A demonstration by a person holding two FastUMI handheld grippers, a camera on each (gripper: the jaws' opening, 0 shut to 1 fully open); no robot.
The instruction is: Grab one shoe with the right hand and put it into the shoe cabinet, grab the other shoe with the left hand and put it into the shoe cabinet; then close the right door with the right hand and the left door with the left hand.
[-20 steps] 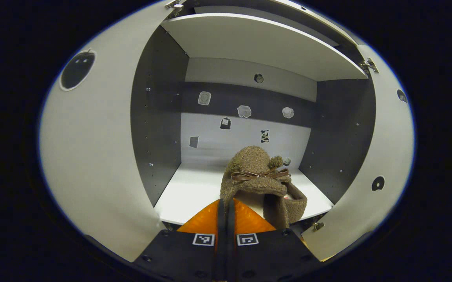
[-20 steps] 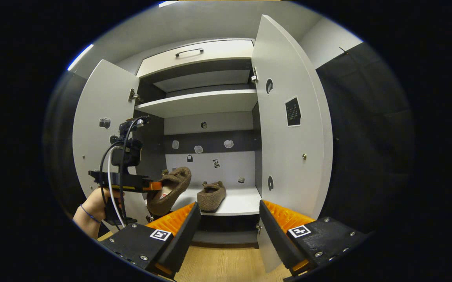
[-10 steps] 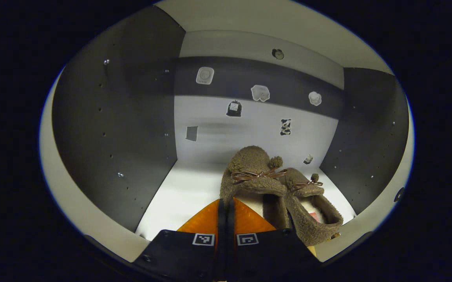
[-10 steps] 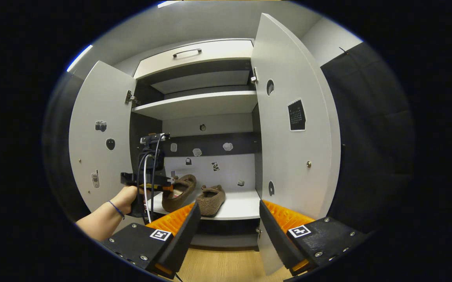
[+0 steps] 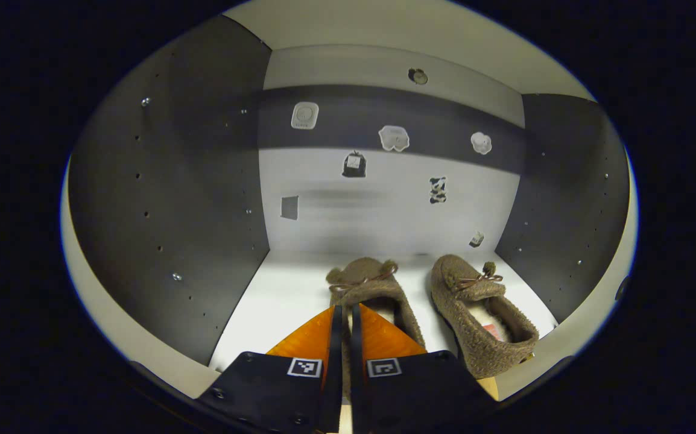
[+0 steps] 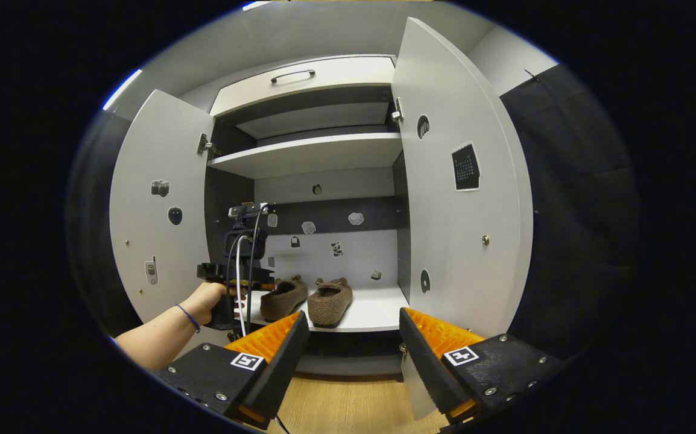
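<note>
Left gripper view
Left gripper: fingers pressed close together on the heel rim of the left shoe, pinching it; judged a heel hold so the toe leads into the cabinet.
Left shoe: lies flat on the bottom shelf, toe toward the back wall, at 12 o'clock from the fingertips.
Right shoe: rests on the same shelf at 3 o'clock of the left shoe, just beside it and apart, toe also pointing inward, so the pair sits parallel.
Change: half a second ago the held shoe was raised and overlapped the other shoe; now it is lowered to the shelf with a gap between them.

Right gripper view
Right gripper: fingers spread wide, holding nothing, hanging in front of the cabinet; judged to wait for its door turn.
Right door: wide open at 2 o'clock.
Left door: wide open at 10 o'clock.
Hand: grips the left tool's handle at 9 o'clock of the shoes.
Change: the left tool and its shoe sit lower and level; a second ago the shoe hung tilted outside the shelf edge.
</note>
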